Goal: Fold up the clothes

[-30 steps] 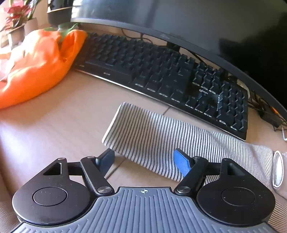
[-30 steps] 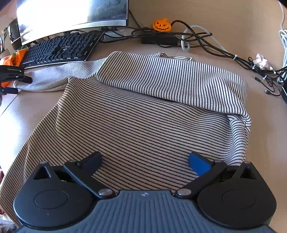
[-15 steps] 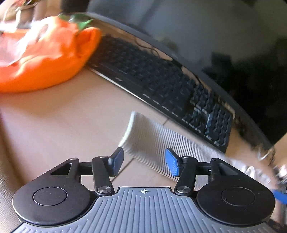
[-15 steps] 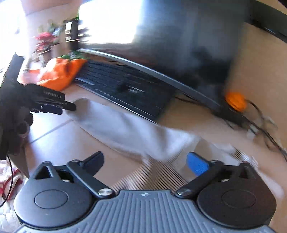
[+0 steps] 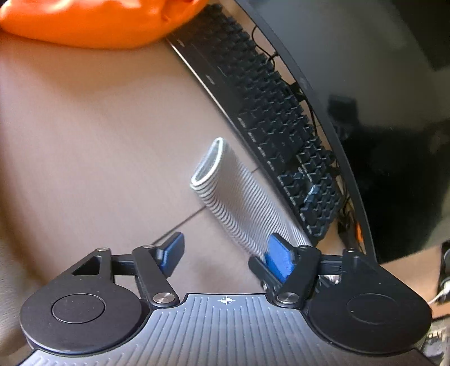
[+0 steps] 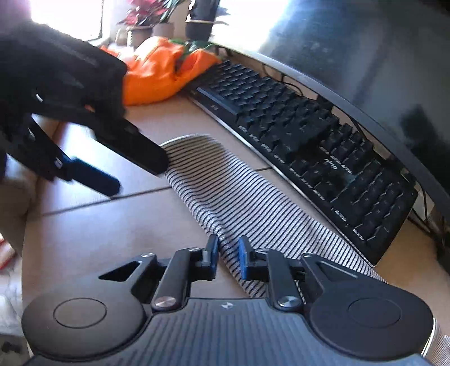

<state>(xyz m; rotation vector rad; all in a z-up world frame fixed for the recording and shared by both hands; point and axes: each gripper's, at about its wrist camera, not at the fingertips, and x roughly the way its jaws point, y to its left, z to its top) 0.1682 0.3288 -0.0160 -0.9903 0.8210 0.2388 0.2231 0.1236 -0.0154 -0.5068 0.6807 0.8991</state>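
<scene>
A striped grey-and-white sleeve point(image 6: 242, 197) of the garment lies stretched on the tan desk, its cuff point(image 5: 209, 163) pointing away from the shirt body. My right gripper point(image 6: 227, 253) is nearly shut, its blue pads pinching the sleeve's near edge. My left gripper point(image 5: 225, 253) is open, held over the desk beside the sleeve, with its right pad point(image 5: 278, 259) against the fabric. It also shows in the right wrist view point(image 6: 135, 166), open, near the cuff. The shirt body is out of view.
A black keyboard point(image 6: 303, 143) lies right behind the sleeve, under a curved monitor point(image 6: 365, 56). An orange plush point(image 6: 157, 73) and potted plants point(image 6: 146, 22) sit at the far left. Cables point(image 5: 348, 219) run behind the keyboard.
My right gripper has swung from the shirt body to the sleeve and closed on its edge. My left gripper has tilted and moved along the sleeve and opened wider.
</scene>
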